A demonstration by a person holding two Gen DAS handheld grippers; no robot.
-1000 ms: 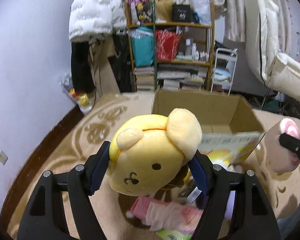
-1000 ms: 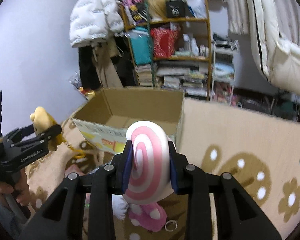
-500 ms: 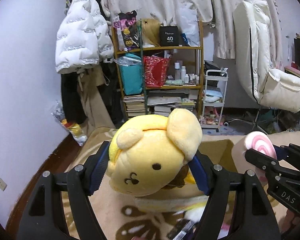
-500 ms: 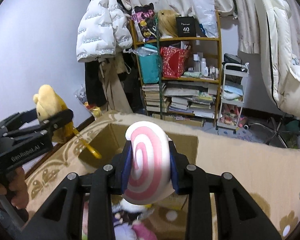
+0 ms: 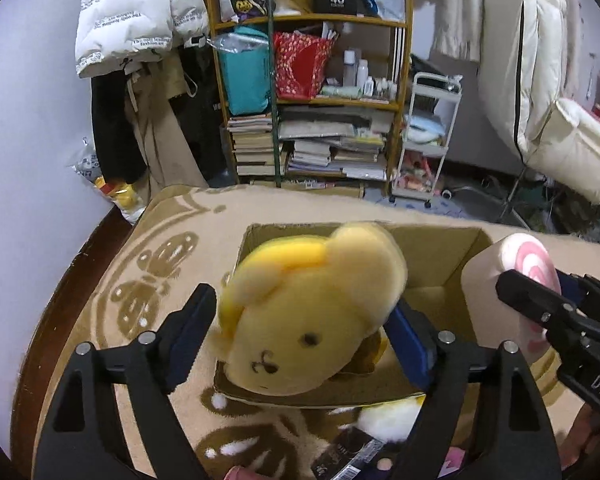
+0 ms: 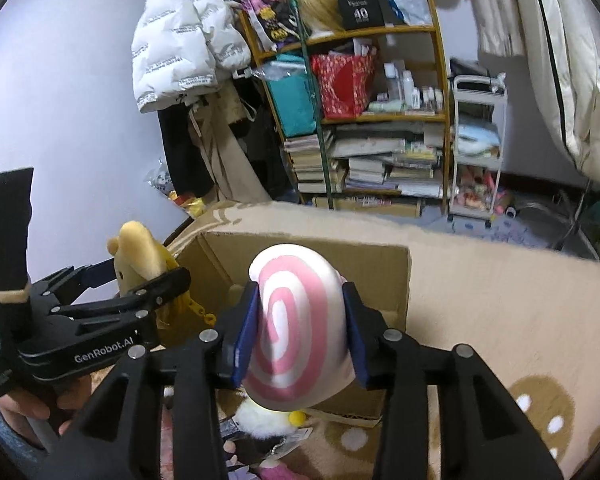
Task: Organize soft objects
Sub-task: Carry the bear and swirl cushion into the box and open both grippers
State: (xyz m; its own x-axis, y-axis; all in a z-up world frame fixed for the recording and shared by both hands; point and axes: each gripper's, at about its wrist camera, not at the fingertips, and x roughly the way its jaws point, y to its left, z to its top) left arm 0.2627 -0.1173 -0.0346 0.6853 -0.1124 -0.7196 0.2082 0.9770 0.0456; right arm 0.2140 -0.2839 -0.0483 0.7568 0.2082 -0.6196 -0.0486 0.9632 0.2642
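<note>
Over the cardboard box (image 5: 436,264), both grippers' jaws have just been opening: the left gripper (image 5: 300,336) is wide and its squashy, light yellow plush (image 5: 312,320) slips free, while the right gripper (image 6: 300,328) barely pinches the soft pink swirl cushion (image 6: 296,320) at its sides.

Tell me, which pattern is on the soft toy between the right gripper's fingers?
A pink spiral on white, on the swirl toy; the right wrist view shows it best.

I saw a yellow plush bear (image 5: 312,320) with small black eyes and a brighter yellow band across its head. The other plush (image 6: 296,332) was cream-white with a pink spiral. Both grippers (image 5: 300,336) (image 6: 300,332) were black, their fingers (image 6: 246,332) padded in dark blue. The cardboard box (image 5: 436,256) was plain brown. The rug (image 5: 152,264) beneath was tan with darker brown flower shapes and white dots. A white puffer jacket (image 6: 180,44) carried rows of small dark lettering.
</note>
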